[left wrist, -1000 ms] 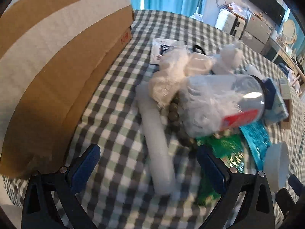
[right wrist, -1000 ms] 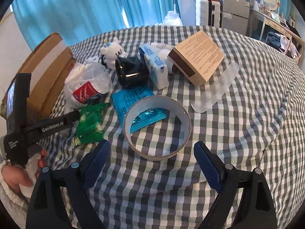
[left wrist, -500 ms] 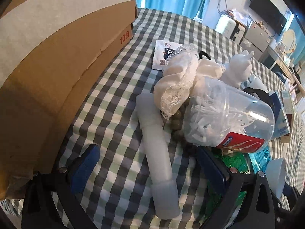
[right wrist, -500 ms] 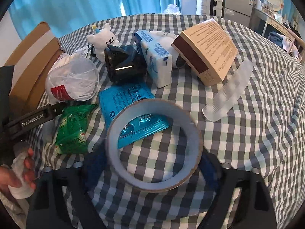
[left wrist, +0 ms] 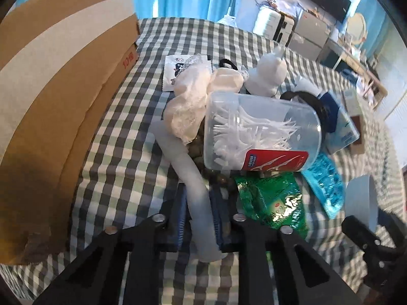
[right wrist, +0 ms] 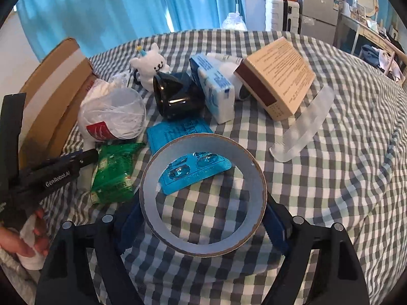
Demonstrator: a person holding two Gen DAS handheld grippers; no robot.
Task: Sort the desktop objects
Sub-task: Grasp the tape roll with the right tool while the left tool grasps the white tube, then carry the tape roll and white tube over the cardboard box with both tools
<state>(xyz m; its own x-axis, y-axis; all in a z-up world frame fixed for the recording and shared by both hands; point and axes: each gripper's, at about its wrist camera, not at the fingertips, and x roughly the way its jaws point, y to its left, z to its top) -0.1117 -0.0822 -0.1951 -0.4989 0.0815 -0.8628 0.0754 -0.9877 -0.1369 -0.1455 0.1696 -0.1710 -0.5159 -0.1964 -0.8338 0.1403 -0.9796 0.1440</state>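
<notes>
My left gripper (left wrist: 198,216) is shut on a long frosted white tube (left wrist: 189,178) lying on the checked cloth. Beside it lie a clear tub of floss picks (left wrist: 262,137), a green snack packet (left wrist: 272,203) and a white lace cloth (left wrist: 190,106). My right gripper (right wrist: 203,221) is shut on a grey tape roll (right wrist: 203,193), its pads against the roll's outer sides. A blue blister pack (right wrist: 195,172) shows through the ring. The left gripper's body (right wrist: 51,175) shows in the right wrist view.
A cardboard box (left wrist: 51,96) stands at the left. Further back are a white plush bear (right wrist: 152,63), a black cup (right wrist: 175,96), a blue-white tissue pack (right wrist: 216,89), a tan box (right wrist: 277,76) and a clear comb (right wrist: 305,124).
Both grippers moved forward and closed: the left onto the white tube, the right onto the tape roll. Both were open a second ago.
</notes>
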